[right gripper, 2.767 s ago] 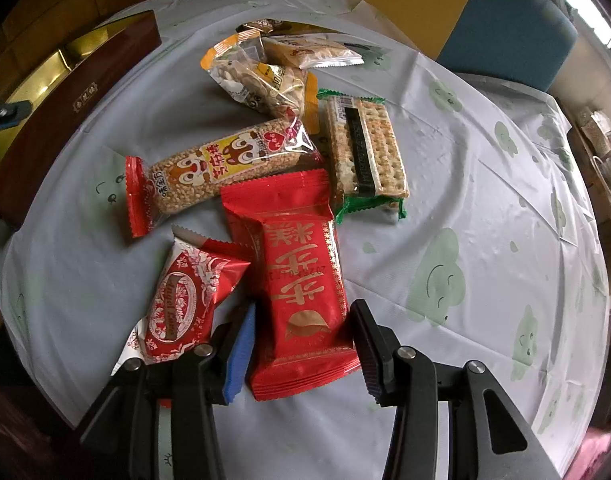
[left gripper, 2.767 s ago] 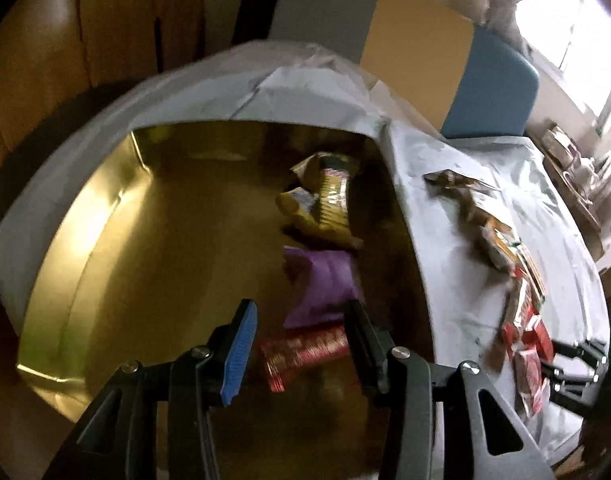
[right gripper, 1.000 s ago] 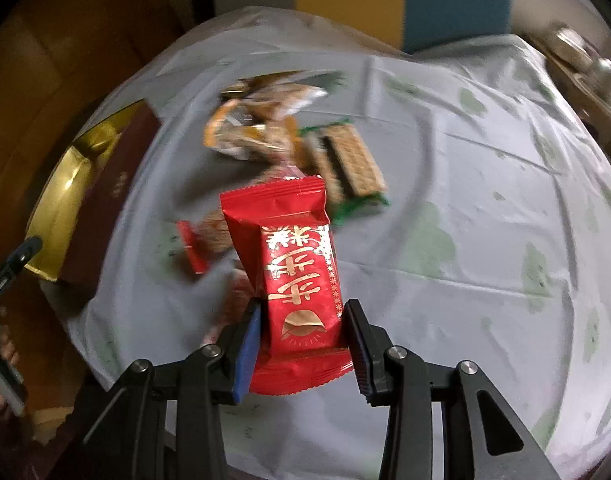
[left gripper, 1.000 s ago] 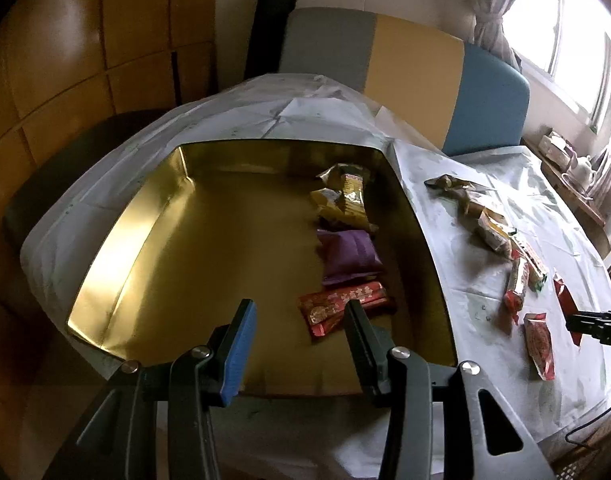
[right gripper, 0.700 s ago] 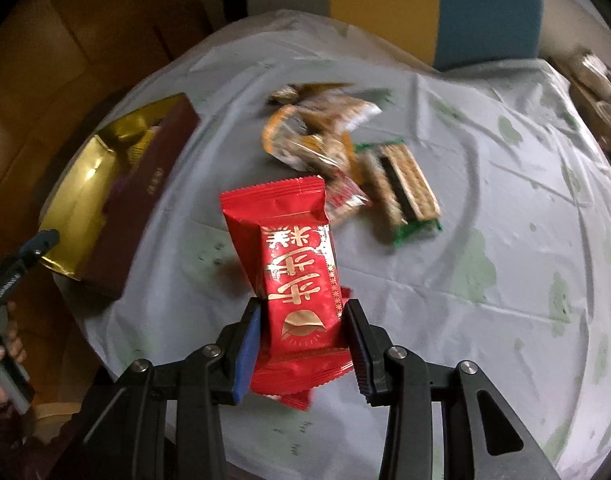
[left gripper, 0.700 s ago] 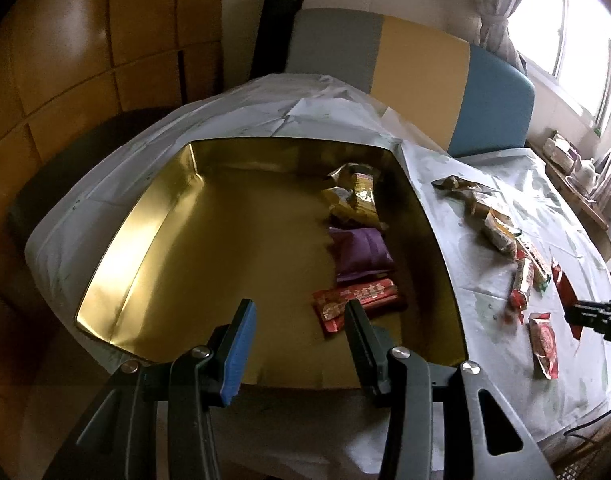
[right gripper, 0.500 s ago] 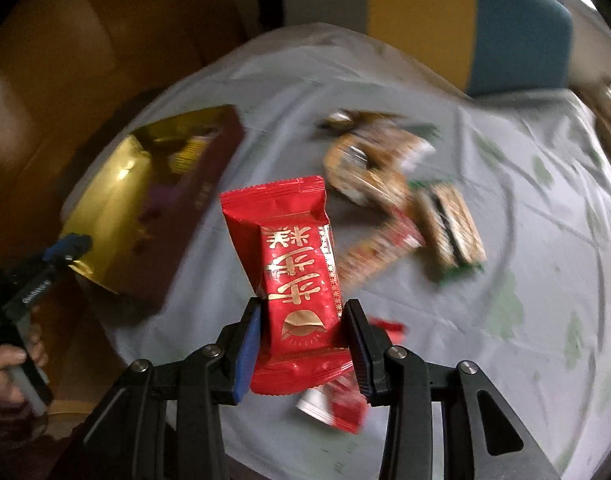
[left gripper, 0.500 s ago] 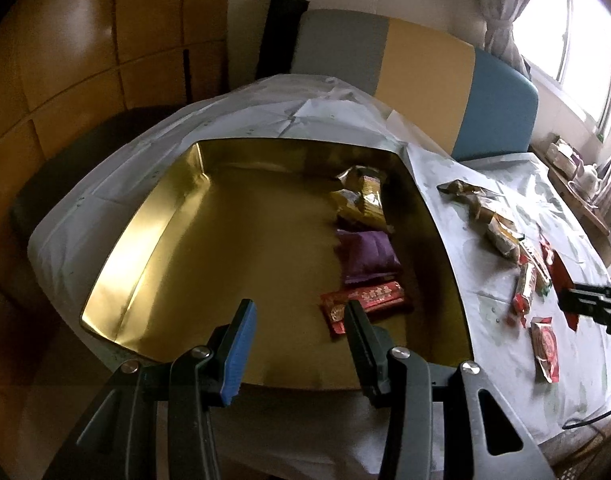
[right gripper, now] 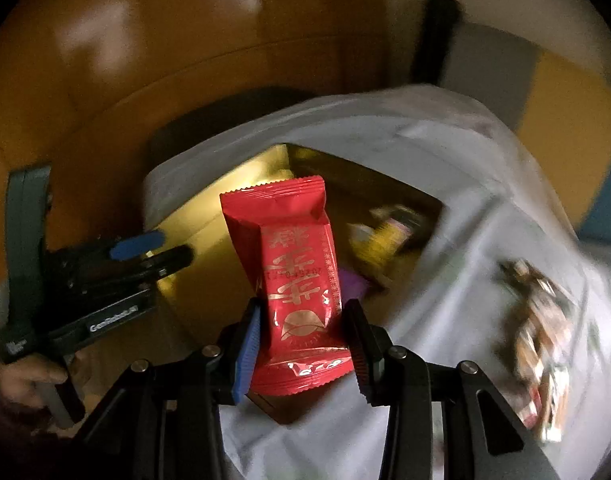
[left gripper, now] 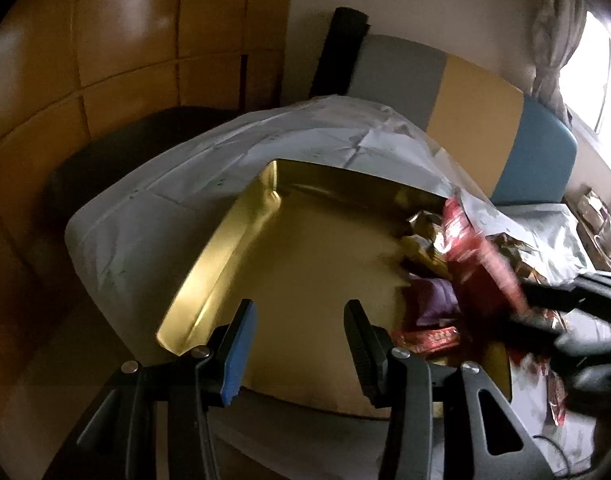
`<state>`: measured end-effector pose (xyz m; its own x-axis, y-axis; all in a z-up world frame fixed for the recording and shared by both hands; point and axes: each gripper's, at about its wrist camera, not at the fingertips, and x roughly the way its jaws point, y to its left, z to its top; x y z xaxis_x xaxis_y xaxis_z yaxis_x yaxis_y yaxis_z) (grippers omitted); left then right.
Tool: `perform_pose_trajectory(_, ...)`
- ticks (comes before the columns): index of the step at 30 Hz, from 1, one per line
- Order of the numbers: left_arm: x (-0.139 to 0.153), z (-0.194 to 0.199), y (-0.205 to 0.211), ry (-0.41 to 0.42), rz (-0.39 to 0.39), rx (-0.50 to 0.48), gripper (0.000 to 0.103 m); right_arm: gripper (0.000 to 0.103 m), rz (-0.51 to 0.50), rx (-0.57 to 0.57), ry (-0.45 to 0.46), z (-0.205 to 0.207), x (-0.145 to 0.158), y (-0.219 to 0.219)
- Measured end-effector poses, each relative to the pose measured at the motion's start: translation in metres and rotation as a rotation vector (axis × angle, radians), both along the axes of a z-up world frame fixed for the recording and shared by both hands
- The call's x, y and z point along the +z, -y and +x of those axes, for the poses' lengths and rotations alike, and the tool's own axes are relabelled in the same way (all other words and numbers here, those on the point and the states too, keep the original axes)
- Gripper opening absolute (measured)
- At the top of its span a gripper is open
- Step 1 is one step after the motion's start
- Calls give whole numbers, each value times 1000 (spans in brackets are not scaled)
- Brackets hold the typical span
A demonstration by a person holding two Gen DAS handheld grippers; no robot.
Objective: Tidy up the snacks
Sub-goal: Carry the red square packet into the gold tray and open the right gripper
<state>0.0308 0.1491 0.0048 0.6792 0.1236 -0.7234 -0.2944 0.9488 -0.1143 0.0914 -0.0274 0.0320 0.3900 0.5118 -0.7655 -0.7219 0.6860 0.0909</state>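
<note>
My right gripper [right gripper: 303, 320] is shut on a red snack packet [right gripper: 297, 280] with gold print and holds it upright, above the near right corner of the gold box [right gripper: 209, 232]. In the left wrist view the same red packet [left gripper: 473, 264] shows blurred over the right side of the gold box [left gripper: 305, 260], with the right gripper [left gripper: 565, 300] behind it. My left gripper [left gripper: 299, 320] is open with nothing between its fingers, over the box's near edge. Inside the box lie yellow packets [left gripper: 421, 244], a purple packet [left gripper: 433, 304] and a flat red packet [left gripper: 429, 336].
The table wears a pale cloth [left gripper: 153, 208]. More snack packets [right gripper: 541, 320] lie on it to the right of the box. A hand [right gripper: 21, 376] holds the left gripper [right gripper: 145, 252]. A chair back in grey, yellow and blue [left gripper: 477, 120] stands behind the table, with wood panels [left gripper: 105, 80] to the left.
My right gripper has swung left and a little up with the red packet, from over the snack pile to over the gold box. The left gripper has shifted slightly along the box's near edge.
</note>
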Motion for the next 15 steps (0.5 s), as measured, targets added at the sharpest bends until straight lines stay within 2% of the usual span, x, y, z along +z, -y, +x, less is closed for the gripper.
perform_pose_trajectory(2, -2, 1, -1, -7, -3, 2, 46, 41, -46, 53, 10, -3, -9, -20)
perform_pose_trajectory(4, -5, 3, 0, -16, -7, -5, 46, 42, -105, 111, -25, -5, -26, -35)
perform_pose_trajectory(8, -9, 6, 6, -24, -6, -27, 46, 44, -194, 120, -14, -8, -48, -45)
perform_pose_trajectory(15, -15, 6, 20, -44, 0, -62, 46, 45, -124, 47, -37, -10, -46, -20)
